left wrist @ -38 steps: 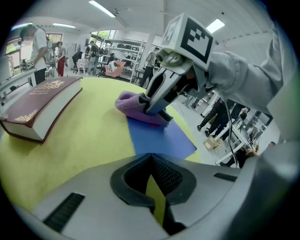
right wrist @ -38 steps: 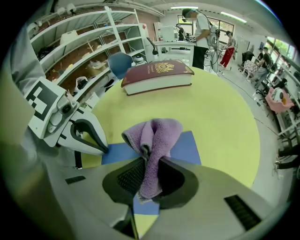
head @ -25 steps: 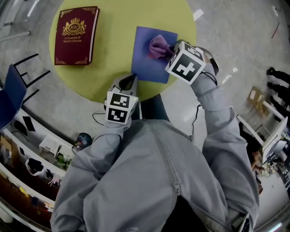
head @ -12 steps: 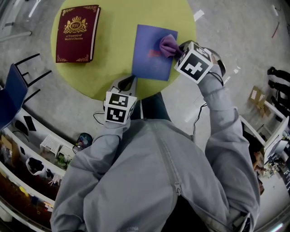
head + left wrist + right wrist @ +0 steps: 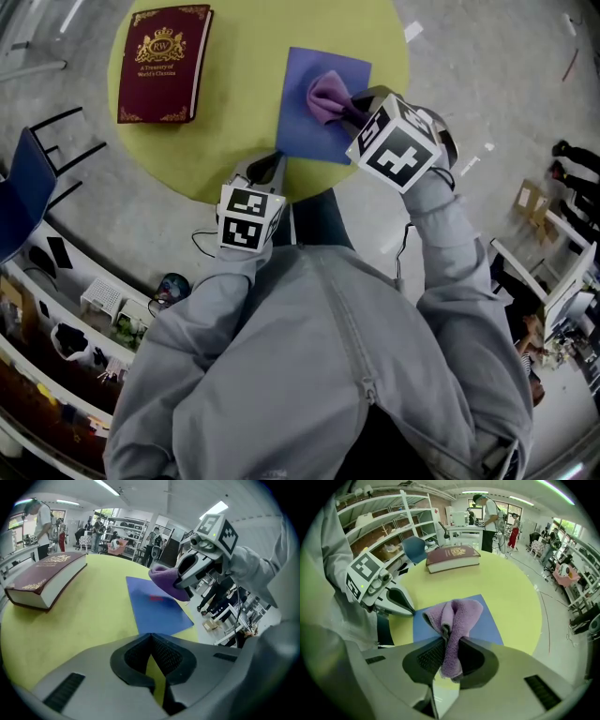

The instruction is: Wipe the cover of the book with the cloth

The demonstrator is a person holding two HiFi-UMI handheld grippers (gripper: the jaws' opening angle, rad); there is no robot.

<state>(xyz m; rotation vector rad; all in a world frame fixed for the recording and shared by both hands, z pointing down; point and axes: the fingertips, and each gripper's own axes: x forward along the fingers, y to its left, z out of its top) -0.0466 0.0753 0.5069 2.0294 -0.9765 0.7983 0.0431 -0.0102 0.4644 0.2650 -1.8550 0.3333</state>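
right claw pinching cloth, "World's Classics" book

The table is viewed steeply from overhead by the head view. Low, close views across it are given by both gripper views. The book and blue mat are shared by all.

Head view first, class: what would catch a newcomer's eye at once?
The purple cloth pinched in the right claw, over a blue sheet at the near right of the round yellow-green table. Next, the dark red book with a gold crest, lying closed at the table's far left.
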